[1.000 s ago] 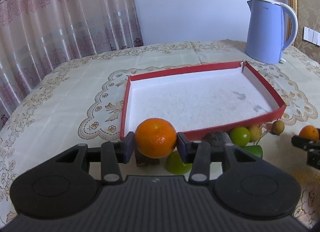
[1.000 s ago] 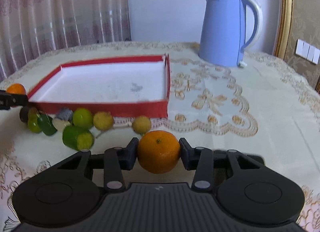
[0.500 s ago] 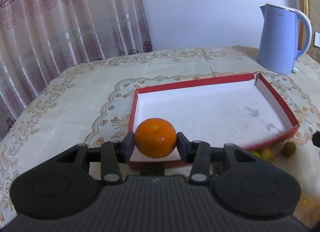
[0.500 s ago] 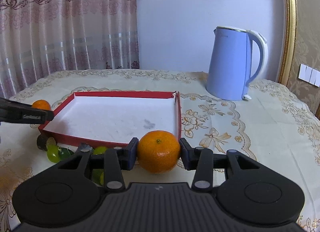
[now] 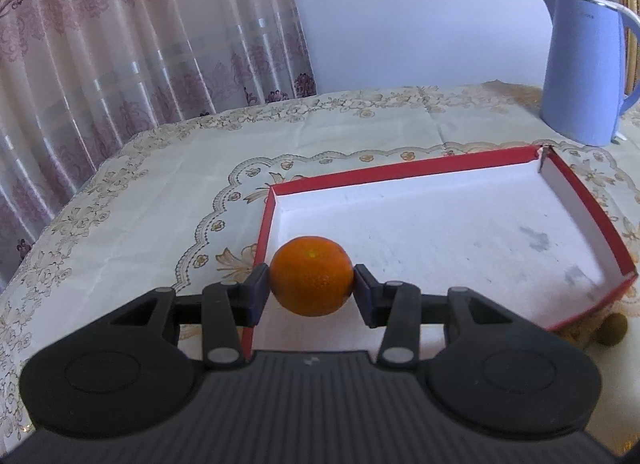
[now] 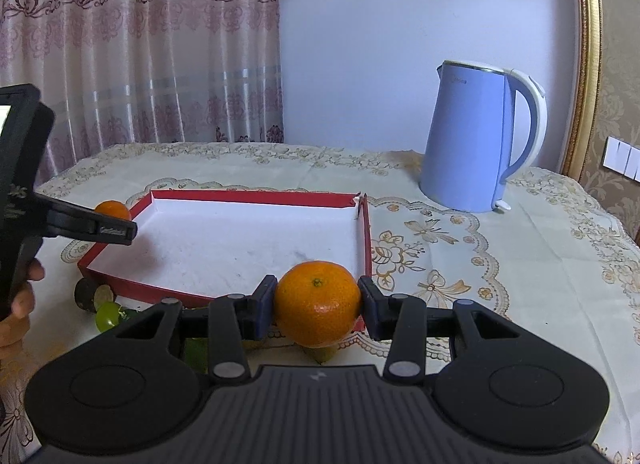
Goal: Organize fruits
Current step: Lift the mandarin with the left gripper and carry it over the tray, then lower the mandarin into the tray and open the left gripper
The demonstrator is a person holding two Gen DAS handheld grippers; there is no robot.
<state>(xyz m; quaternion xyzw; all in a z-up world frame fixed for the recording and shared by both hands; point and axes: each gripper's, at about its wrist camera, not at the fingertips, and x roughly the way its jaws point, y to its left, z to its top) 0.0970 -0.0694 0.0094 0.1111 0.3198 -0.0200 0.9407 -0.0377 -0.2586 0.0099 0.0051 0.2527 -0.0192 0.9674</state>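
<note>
While the red tray (image 5: 580, 200) lies empty, an orange (image 5: 311, 281) is clamped in the left gripper (image 5: 308, 292) above its corner, and another orange (image 6: 318, 303) is pinched in the right gripper (image 6: 316, 304) near its front edge, apparently for placing.

The left claw (image 5: 312, 288) is matte black plastic: a ribbed housing with a tiny pale mark at its middle, two round discs at its sides, and slanted link bars pinned with silver rivets, ending in dark blue pads (image 5: 258, 294). The right claw (image 6: 318, 304) has the same build. In the right wrist view, fingertips (image 6: 24, 296) show at the left edge.
</note>
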